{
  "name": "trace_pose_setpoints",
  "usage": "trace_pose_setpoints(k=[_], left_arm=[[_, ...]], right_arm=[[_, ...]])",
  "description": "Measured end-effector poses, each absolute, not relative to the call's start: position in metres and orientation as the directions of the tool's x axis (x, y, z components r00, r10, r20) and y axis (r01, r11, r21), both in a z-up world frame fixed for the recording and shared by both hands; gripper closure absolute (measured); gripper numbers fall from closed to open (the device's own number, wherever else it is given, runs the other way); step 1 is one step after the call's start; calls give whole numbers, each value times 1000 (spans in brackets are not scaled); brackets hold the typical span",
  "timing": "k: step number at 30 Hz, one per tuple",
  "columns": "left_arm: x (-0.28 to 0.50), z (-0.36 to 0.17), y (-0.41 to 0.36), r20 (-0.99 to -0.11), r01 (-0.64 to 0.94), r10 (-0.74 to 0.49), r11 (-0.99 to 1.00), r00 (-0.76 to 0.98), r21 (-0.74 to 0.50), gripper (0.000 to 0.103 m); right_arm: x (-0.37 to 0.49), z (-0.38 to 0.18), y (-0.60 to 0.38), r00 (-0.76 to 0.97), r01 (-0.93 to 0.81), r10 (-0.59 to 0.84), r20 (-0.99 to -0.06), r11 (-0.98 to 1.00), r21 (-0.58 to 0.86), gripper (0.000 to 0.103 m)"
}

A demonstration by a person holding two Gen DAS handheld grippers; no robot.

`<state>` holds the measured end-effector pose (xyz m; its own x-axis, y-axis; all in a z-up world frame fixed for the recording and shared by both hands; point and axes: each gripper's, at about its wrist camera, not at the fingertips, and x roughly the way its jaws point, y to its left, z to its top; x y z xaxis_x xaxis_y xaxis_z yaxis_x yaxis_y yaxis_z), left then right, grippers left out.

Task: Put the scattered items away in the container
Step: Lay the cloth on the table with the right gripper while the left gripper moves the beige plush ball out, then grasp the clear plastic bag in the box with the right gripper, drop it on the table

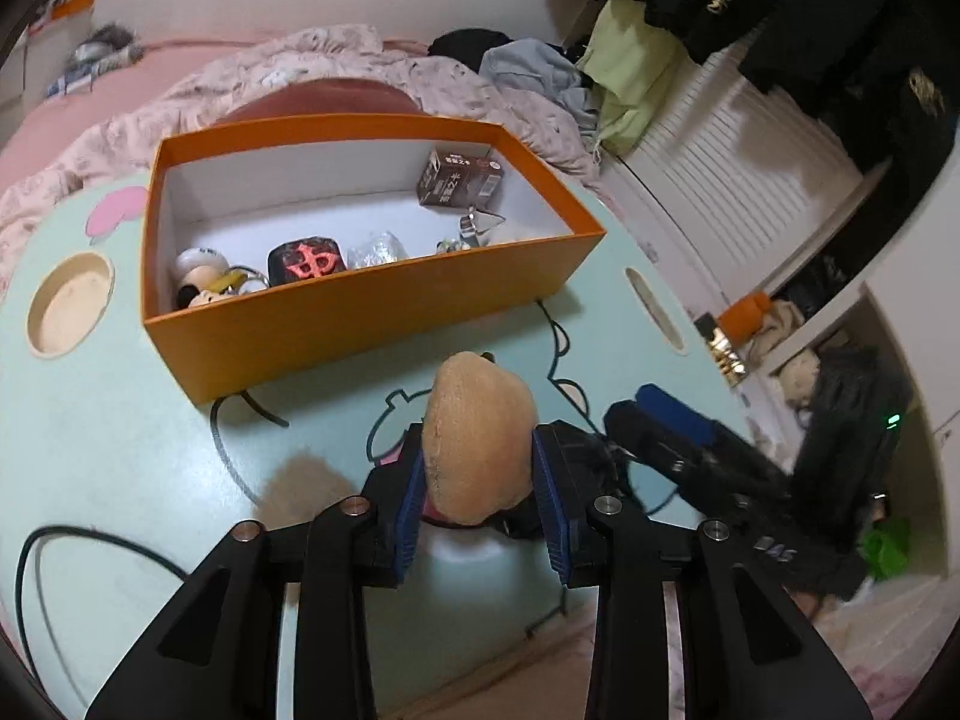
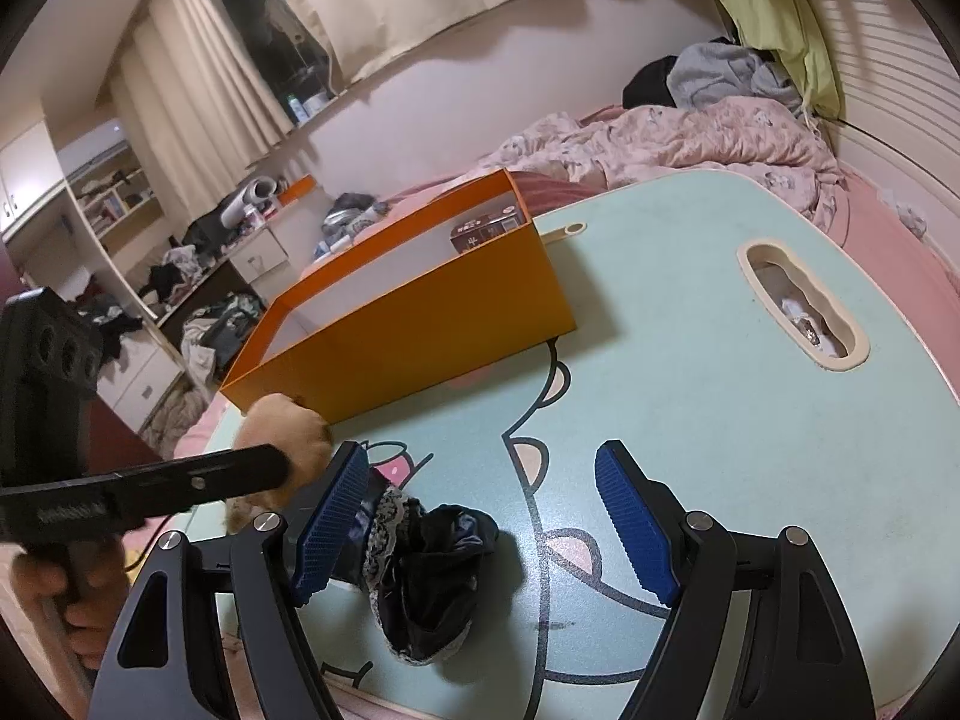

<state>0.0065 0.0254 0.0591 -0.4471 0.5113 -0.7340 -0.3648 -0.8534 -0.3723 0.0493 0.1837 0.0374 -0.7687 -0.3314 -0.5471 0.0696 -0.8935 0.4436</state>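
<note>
Left gripper (image 1: 480,474) clamped on tan plush toy (image 1: 477,438), held above table (image 1: 120,450), near side of orange box (image 1: 360,306). Box holds black tile with red character (image 1: 307,261), dark carton (image 1: 459,180), small figures at left end. Right gripper (image 2: 480,534) wide open, empty, over black lace scrunchie (image 2: 429,570) lying on table, just beside left pad.

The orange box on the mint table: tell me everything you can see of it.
The orange rectangular cardboard box is open-topped and lidless, with white inner walls. It sits flat on the mint-green cartoon-printed table, its long side facing the left tongs. Inside lie a dark printed carton, a black block with a red character, small figurines and clear wrapped bits. Neither tongs touch it.
</note>
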Motion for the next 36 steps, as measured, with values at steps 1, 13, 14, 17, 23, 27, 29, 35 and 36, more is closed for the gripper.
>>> trace_pose_setpoints(k=[1,13,14,17,23,27,29,35,36], left_arm=[[7,59,26,-731,-357,506,-858,-458,-370,58],[26,80,-34,-612,-243,466,-877,-639,-415,32],[27,80,-38,-613,-230,449,-885,-650,-404,32],[28,80,-48,-618,-202,417,-899,-666,-388,32],[28,76,-61,-617,-176,395,-906,-681,-385,32],[27,75,-75,-613,-135,373,-907,-697,-398,32],[27,75,-83,-609,-116,367,-904,-703,-411,32],[34,80,-99,-583,-106,361,-899,-728,-425,32],[34,81,-100,-579,-105,362,-897,-730,-429,32]], right_arm=[[50,37,184,-769,69,-330,-547,-894,443,24],[51,36,185,-767,68,-328,-551,-896,438,24],[50,37,184,-767,69,-327,-552,-897,437,24],[50,37,183,-765,72,-323,-557,-902,425,24],[47,62,171,-785,122,-291,-547,-938,324,32],[18,104,157,-775,179,-283,-565,-956,234,48],[-6,121,147,-742,208,-302,-598,-952,223,54],[-99,102,100,-430,268,-427,-795,-902,339,57],[-110,94,96,-391,247,-418,-820,-906,345,57]])
